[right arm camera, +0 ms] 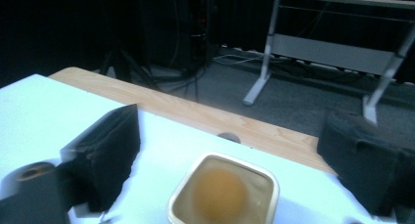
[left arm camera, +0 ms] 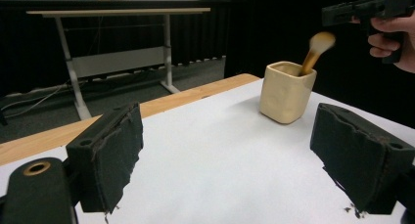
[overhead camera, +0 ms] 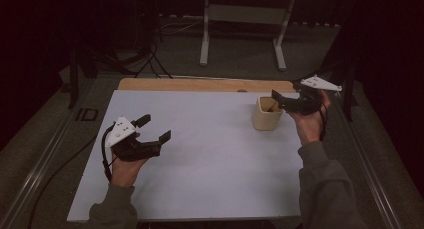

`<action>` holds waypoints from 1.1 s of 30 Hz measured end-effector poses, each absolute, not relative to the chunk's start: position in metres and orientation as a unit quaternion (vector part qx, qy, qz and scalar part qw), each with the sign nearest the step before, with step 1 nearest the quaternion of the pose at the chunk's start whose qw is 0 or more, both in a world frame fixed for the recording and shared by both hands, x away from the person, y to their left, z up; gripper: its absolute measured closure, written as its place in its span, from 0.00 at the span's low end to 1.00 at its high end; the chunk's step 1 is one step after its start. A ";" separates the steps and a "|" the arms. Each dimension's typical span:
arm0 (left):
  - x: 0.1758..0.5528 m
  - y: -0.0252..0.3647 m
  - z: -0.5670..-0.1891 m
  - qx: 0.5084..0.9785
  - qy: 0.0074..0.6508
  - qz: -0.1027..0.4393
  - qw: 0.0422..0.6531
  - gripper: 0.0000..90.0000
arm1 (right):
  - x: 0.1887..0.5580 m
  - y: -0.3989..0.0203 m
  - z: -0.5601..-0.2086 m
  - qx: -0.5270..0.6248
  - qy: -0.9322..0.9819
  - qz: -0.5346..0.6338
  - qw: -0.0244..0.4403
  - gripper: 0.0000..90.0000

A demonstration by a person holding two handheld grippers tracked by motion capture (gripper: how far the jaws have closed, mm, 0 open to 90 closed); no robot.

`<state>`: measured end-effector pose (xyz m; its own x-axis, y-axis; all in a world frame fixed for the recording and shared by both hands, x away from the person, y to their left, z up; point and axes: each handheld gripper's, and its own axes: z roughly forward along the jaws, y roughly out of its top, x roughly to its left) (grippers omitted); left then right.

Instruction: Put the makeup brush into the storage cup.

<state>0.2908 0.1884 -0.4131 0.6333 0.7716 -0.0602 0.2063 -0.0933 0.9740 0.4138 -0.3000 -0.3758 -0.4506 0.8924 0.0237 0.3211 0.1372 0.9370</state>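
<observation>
High view: cup (overhead camera: 266,116) far right on the table (overhead camera: 200,154) | brush (left arm camera: 315,50) blurred, standing in cup | right gripper (overhead camera: 292,103) above it, jaws wide, empty | left gripper (overhead camera: 150,130) well apart, open, empty | judged: lift straight up clear of the brush.

The wooden thing (left arm camera: 317,48) standing in the cup (left arm camera: 286,92) is smeared with blur in the left gripper view, its rounded top soft, so its kind can't be told. From the right gripper view it is a hazy orange blob, and the cup's near rim is cut off by the bottom edge. In the high view the right tool (overhead camera: 280,100) covers part of the cup's mouth, and the person's forearms run off the bottom edge.
</observation>
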 end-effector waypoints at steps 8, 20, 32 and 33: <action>0.291 0.188 -0.413 0.697 0.351 0.246 0.575 0.14 | 0.412 -0.301 -0.376 0.435 0.699 0.487 0.290 0.10; 0.290 0.190 -0.413 0.695 0.352 0.248 0.576 0.14 | 0.411 -0.301 -0.376 0.434 0.700 0.489 0.288 0.10; 0.290 0.191 -0.412 0.694 0.353 0.248 0.577 0.14 | 0.407 -0.303 -0.374 0.430 0.699 0.499 0.279 0.10; 0.290 0.191 -0.412 0.693 0.354 0.248 0.577 0.14 | 0.407 -0.304 -0.374 0.429 0.699 0.499 0.279 0.10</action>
